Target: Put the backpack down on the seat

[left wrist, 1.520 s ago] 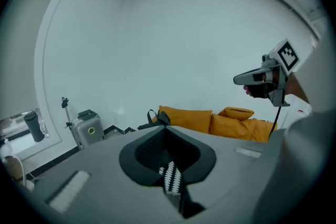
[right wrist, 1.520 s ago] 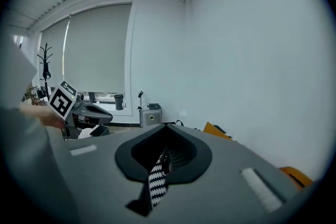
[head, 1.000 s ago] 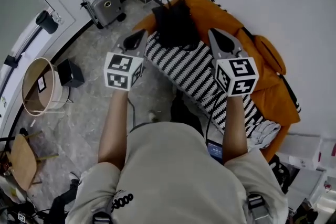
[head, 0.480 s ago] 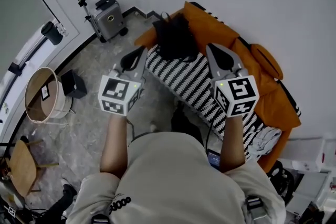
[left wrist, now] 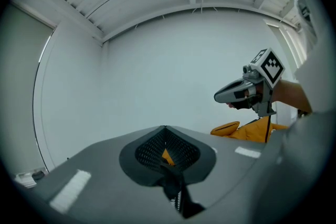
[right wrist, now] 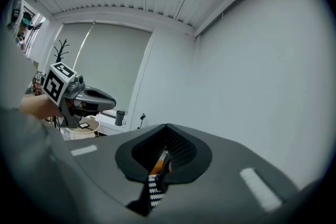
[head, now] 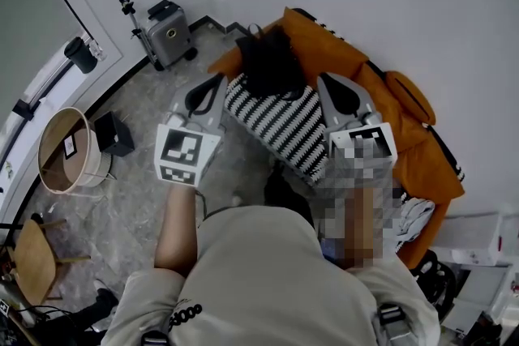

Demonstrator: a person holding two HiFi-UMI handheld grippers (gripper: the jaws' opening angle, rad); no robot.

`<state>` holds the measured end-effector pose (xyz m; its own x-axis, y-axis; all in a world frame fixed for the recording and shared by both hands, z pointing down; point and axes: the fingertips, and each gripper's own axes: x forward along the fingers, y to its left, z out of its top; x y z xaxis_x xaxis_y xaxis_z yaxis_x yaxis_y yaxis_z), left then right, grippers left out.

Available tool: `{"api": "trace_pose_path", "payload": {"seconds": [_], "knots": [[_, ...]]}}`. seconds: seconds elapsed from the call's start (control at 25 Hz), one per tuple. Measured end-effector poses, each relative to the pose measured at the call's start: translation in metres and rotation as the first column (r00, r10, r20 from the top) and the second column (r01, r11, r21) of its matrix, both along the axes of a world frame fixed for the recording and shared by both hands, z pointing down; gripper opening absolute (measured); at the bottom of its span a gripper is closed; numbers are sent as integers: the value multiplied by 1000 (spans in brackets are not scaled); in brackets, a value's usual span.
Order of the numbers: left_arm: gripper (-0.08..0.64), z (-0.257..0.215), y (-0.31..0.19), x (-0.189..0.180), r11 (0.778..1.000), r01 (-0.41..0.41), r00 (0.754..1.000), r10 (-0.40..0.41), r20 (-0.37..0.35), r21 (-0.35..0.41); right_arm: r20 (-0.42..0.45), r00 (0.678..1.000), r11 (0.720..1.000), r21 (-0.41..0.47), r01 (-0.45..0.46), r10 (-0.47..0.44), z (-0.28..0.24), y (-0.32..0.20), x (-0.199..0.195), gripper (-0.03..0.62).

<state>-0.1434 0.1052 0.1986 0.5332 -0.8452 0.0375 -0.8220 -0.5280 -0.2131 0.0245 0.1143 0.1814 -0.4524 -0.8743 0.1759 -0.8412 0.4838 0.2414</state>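
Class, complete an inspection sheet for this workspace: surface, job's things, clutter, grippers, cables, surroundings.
Surface: orange upholstered seat, partly under a black-and-white striped cover.
Job's things: black fabric backpack lying on the seat's far end, held by neither gripper.
Clutter: crumpled pale cloth at the seat's near end.
Grippers: left gripper and right gripper both shut, empty.
Cables: thin dark cable hanging under the right gripper.
Surroundings: grey hard case, round wooden tub on the floor.

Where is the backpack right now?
Upper centre of the head view: the backpack sits on the orange sofa, at its left end, by the striped blanket's far edge.
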Motion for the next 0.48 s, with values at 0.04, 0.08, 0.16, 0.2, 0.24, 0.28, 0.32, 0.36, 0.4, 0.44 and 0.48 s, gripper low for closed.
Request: {"api": "trace_pose_path", "payload": {"seconds": [0.04,0.08,0.16,0.2,0.24,0.28,0.32,0.36,0.4,0.44,0.48], "knots": [[11,0,-1,0,1000,-2,1000,2,0,0,-3,1000,1000,-1,-3,3,1,-1,1,2],[11,1,-1,0,1000,-3,1000,3,-1,1,-5,1000,1000,-1,-6,6,2,-1,1,2],[11,1,-3,-1,1000,-6,1000,6,-2,4,-8,1000,1000,-1,-10,10,4,-3,1,2],[11,2,-4,-1,1000,-6,1000,6,-3,5,-11,1000,1000,-2,-12,12,6,-5,1,2],[11,3,-6,-2,1000,-6,1000,6,-4,4,-13,1000,1000,-4,-13,13,7,-7,0,2],[11,4,-7,-2,1000,-7,1000,7,-5,2,-15,1000,1000,-7,-14,14,9,-9,-1,2],[11,5,-9,-2,1000,-8,1000,8,-6,-1,-18,1000,1000,-10,-14,14,11,-10,-1,2],[11,7,-10,-2,1000,-9,1000,9,-6,-3,-20,1000,1000,-12,-13,13,12,-12,-2,2],[11,8,-11,-2,1000,-8,1000,8,-6,-5,-22,1000,1000,-14,-12,11,14,-14,-3,2],[11,9,-12,-2,1000,-6,1000,6,-6,-6,-25,1000,1000,-15,-10,9,15,-16,-3,2],[11,11,-14,-3,1000,-4,1000,4,-6,-8,-27,1000,1000,-15,-7,7,16,-18,-4,2]]}}
